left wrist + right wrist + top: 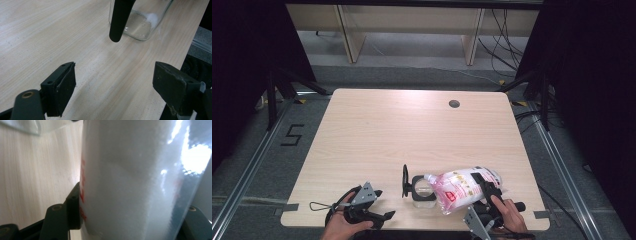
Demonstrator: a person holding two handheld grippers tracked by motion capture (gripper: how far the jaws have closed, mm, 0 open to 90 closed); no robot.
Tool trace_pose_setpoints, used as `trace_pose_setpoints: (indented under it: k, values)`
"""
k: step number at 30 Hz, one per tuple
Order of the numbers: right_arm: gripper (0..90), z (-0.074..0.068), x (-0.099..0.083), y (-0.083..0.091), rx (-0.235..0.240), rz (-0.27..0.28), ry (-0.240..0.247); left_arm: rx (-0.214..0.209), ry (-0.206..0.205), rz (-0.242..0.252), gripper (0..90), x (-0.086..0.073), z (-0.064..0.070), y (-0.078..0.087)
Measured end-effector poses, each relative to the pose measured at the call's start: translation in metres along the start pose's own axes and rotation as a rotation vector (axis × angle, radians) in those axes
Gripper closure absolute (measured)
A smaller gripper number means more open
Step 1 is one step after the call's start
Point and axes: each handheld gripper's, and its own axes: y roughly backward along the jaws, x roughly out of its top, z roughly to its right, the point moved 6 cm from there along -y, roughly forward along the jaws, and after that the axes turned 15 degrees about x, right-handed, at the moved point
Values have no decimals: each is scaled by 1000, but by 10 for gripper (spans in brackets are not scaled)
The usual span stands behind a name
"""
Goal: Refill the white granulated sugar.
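Bag (462, 189) of white powder, tipped over a glass jar (423, 190) near the table's (412, 130) front edge, is clamped by the right gripper (488, 192); its own view shows grains. Left gripper (374, 205) gapes wide, empty.

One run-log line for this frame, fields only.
right gripper: shut on bag, tipped toward jar | left gripper: open, resting on table | jar lid: open

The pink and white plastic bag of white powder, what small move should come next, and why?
Probably tip the pink and white plastic bag a bit more: the right gripper clamps it, its corner sits over the open clear glass jar, which holds little powder.
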Motion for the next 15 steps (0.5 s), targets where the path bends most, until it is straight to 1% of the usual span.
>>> trace_pose_setpoints:
  k: [1, 2, 3, 4, 5, 6, 7, 8, 9, 10, 11, 12, 13, 14, 15]
  values:
    - [405, 0, 0, 0, 0, 0, 0, 0, 0, 0, 182, 0, 0, 0]
    - [405, -1, 1, 1, 0, -5, 19, -4, 14, 8, 182, 1, 1, -1]
    - [405, -1, 1, 1, 0, -5, 19, -4, 14, 8, 183, 1, 1, -1]
    - [406, -2, 1, 2, -17, -20, 40, 2, 11, -8, 183, -1, 0, -1]
    - [406, -2, 1, 2, -17, -20, 40, 2, 11, -8, 182, -1, 0, -1]
    - [406, -2, 1, 2, -21, -35, 77, 2, 3, -14, 183, -1, 1, 0]
    - [406, -2, 1, 2, -21, -35, 77, 2, 3, -14, 183, -1, 1, 0]
    - [406, -2, 2, 2, -7, -42, 116, -3, 3, -13, 183, -1, 1, 0]
    - [406, -2, 2, 2, -7, -42, 116, 3, 2, -14, 183, -1, 0, 0]
    - [406, 1, 4, 3, -27, -49, 174, 2, 4, -14, 183, -1, 1, 0]
    - [407, -3, 3, 3, -20, -54, 128, 2, 5, -13, 183, -1, 1, 0]
    - [407, 0, 6, 3, -25, -58, 212, -5, 28, 1, 183, 0, 2, -1]
    - [407, 0, 6, 3, -25, -58, 212, -5, 28, 1, 183, 0, 2, -1]
    - [407, -5, 4, 4, -27, -68, 164, -5, 26, 0, 183, 0, 2, -1]
    - [407, -5, 4, 4, -27, -68, 164, -5, 26, 0, 183, 0, 2, -1]
